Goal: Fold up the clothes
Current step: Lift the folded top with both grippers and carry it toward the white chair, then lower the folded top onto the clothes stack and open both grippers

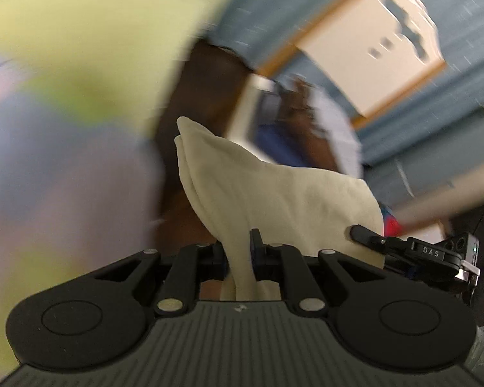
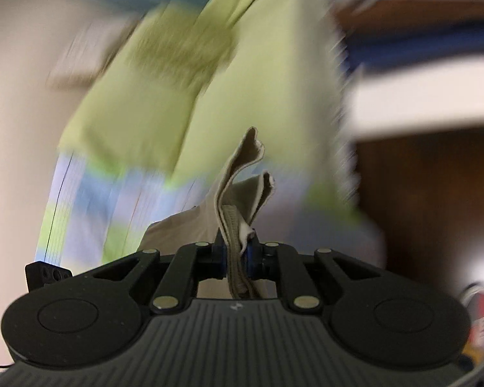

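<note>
Garment: a cream, soft knit cloth garment (image 1: pixel 274 193), lifted clear of any surface and slung between the two grippers; its type cannot be told.
Left gripper (image 1: pixel 238 251): jaws pinching a gathered bunch of the cream cloth, which fans out above them into a rounded fold.
Right gripper (image 2: pixel 237 254): jaws pinching a thick ribbed hem or band of the same garment (image 2: pixel 238 193), several layers stacked between them, with two loose edges curling upward.
Surroundings: heavily blurred in both views. A yellow-green cloth with pale blue and lilac checks (image 2: pixel 209 96) fills the background; whether it is bedding or another garment cannot be told. A dark brown wooden surface (image 1: pixel 203 80) and a white panel with an orange-brown frame (image 1: pixel 371 42) show beyond.
Stage: judged as carrying or shaking out the garment before laying it flat for a fold.
Risk, grip: the right hold sits on bulky stacked layers, so one layer could slide out under a sharp swing.
Risk, shape: both holds are bunched rather than at clean corners, so the garment may land twisted or creased.
Risk, placement: the surface below cannot be made out, so misjudging the set-down spot is possible.
</note>
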Motion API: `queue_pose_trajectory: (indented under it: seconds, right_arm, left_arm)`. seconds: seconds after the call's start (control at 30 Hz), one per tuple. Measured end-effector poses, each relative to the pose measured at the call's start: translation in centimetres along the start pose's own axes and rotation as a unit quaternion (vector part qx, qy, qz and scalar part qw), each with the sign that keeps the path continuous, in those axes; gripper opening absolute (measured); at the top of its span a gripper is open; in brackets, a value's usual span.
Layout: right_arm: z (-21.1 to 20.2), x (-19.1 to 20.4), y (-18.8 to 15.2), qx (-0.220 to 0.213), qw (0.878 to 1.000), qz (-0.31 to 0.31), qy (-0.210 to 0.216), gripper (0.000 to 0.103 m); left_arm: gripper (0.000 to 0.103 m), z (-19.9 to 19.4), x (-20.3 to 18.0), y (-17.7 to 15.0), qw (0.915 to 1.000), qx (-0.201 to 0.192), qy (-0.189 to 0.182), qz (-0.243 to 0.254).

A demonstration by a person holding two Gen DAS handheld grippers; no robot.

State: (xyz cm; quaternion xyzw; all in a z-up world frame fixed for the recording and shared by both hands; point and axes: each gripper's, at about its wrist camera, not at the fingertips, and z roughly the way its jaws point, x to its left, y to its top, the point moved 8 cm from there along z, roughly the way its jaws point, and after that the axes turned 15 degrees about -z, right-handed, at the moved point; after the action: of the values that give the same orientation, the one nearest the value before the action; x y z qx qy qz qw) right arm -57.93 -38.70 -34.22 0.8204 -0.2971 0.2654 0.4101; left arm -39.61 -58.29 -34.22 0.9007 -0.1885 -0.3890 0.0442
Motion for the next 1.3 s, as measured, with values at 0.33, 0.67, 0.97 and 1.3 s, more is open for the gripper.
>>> queue_pose_trajectory:
  seconds: [0.33,0.67,0.97,1.3]
  right_arm:
    - [-8.1,-13.8,15.9,-0.132,0.988,0.015,-0.075,0.01]
    - [-7.2,-21.3,21.7,-0.164,0.981,0.039,-0.098,0.01]
    - [-4.6,-25.5,20.6,-0.138,0.975,0.079,-0.156,0.017]
    - [-6.2,-25.7,20.8,-0.136,0.93,0.007,-0.341,0.037]
  left_arm:
    - [0.01,16.2,-16.3,9.7,0.9918,0.021,-0.037,0.12]
    - [0.01,24.2,-19.0,13.9,0.9858,0.058,-0.022,0.156]
    - [0.027,26.9,-16.4,14.6,0.9793,0.093,0.014,0.179]
    - [0.037,20.4,-16.5,14.7,0.9754,0.043,0.057,0.209]
